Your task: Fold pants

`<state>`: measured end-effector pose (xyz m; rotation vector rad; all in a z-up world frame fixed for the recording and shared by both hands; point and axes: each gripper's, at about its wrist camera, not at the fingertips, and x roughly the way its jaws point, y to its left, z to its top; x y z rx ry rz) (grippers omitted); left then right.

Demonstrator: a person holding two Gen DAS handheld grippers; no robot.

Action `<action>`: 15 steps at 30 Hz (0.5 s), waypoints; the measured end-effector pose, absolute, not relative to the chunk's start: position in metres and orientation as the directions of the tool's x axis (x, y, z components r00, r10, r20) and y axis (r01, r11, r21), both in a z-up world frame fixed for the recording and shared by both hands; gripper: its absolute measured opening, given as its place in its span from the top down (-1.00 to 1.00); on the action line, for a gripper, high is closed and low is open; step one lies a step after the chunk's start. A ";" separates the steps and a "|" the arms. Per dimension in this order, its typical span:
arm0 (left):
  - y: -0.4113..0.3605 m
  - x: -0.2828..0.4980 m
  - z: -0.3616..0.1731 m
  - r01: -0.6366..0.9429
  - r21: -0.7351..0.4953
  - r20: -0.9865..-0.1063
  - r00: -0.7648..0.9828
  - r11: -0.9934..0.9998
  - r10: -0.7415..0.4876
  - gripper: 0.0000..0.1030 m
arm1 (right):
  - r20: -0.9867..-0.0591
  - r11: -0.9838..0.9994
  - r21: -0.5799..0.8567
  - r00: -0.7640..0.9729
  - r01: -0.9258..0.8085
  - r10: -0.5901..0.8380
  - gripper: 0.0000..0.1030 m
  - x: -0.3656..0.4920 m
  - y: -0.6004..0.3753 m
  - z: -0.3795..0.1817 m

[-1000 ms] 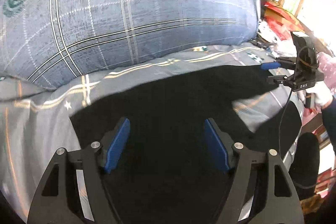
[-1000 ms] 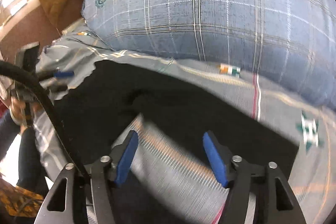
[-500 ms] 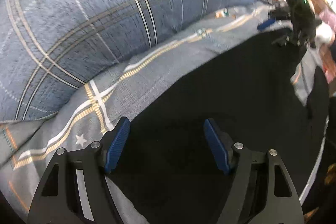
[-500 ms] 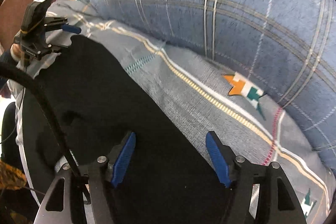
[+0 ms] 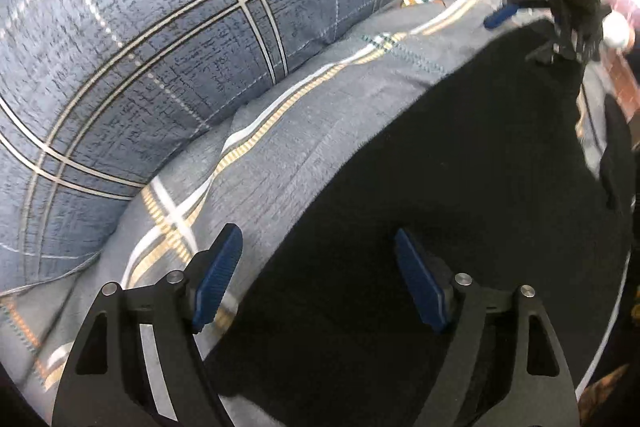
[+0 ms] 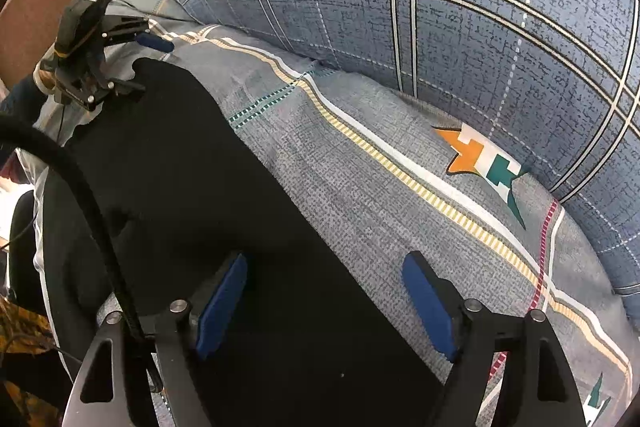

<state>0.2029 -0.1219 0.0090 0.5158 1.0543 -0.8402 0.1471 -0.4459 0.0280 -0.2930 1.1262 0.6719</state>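
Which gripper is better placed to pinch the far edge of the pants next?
Probably either: the left gripper and right gripper both straddle the far edge of the pants, jaws just opened, gripping nothing.

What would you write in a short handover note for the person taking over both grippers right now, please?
Left gripper: open, nothing between its pads, jaws have just been opening. It hangs over one end of the pants, at their far edge.
Right gripper: open and empty too, jaws have just been opening, over the other end of the same edge.
Pants: black, lying flat on the grey bedsheet, in front of the blue plaid pillow.
Done: at most one fold laid and let go; I cannot tell how many layers lie there.
Left: grip again and make the next fold.
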 end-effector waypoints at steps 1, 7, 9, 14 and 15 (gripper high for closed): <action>-0.118 0.211 0.005 0.782 -0.080 -0.905 0.203 0.619 -0.375 -0.56 | -0.900 0.771 0.115 0.263 -0.627 0.348 -0.55 0.148 -0.445 0.027; -0.119 0.172 0.017 0.779 0.019 -0.852 0.340 0.627 -0.397 0.77 | -0.889 0.749 0.121 0.265 -0.651 0.374 0.62 0.148 -0.421 0.032; -0.117 0.158 0.027 0.759 0.063 -0.833 0.398 0.648 -0.384 0.81 | -0.903 0.729 0.041 0.287 -0.683 0.320 0.76 0.136 -0.404 0.038; -0.086 0.101 0.082 0.745 0.048 -0.720 0.487 0.665 -0.494 0.84 | -0.880 0.725 -0.041 0.368 -0.687 0.300 0.88 0.101 -0.389 0.070; -0.077 0.085 0.093 0.745 0.046 -0.695 0.502 0.665 -0.515 0.84 | -0.865 0.728 -0.038 0.387 -0.685 0.319 0.88 0.089 -0.390 0.081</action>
